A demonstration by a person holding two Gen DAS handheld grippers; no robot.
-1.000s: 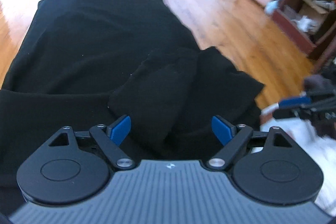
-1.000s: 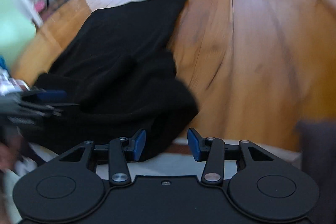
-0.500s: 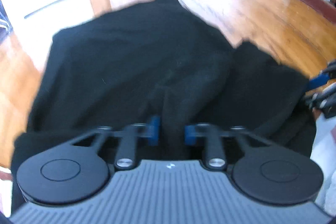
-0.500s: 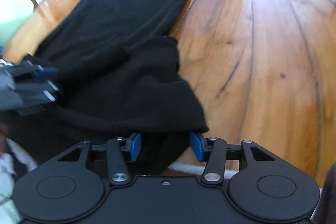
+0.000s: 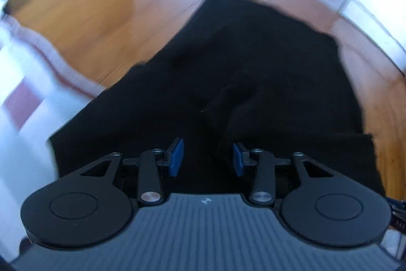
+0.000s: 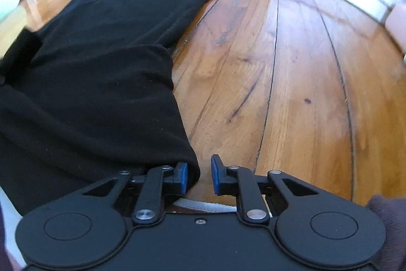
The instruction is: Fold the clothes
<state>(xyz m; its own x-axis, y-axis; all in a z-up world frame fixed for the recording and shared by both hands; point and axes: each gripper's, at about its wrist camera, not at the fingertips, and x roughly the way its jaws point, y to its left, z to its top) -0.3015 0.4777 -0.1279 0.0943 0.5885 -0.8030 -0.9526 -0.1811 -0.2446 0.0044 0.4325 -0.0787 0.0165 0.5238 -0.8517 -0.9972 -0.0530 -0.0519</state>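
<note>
A soft black knit garment lies spread on a glossy honey-coloured wooden plank floor, partly folded: one flap already rests doubled over the body ahead of the jaws, while loose ridges and an uneven outline show that squaring and further folds are, by the look of it, still to come. The right gripper points down at the garment's near corner; its blue-padded jaws are closing and stand narrow, the rounded hem of the cloth between them against the left pad, a strip of bare floor showing before the right pad, so no firm pinch is visible yet. In the blurred left wrist view, the left gripper hovers over the dark cloth with its jaws opening, moderately apart; a raised fold runs away just ahead of the right pad, but nothing is clamped. A pale, pink-edged fabric lies left of those jaws, off the garment.
</note>
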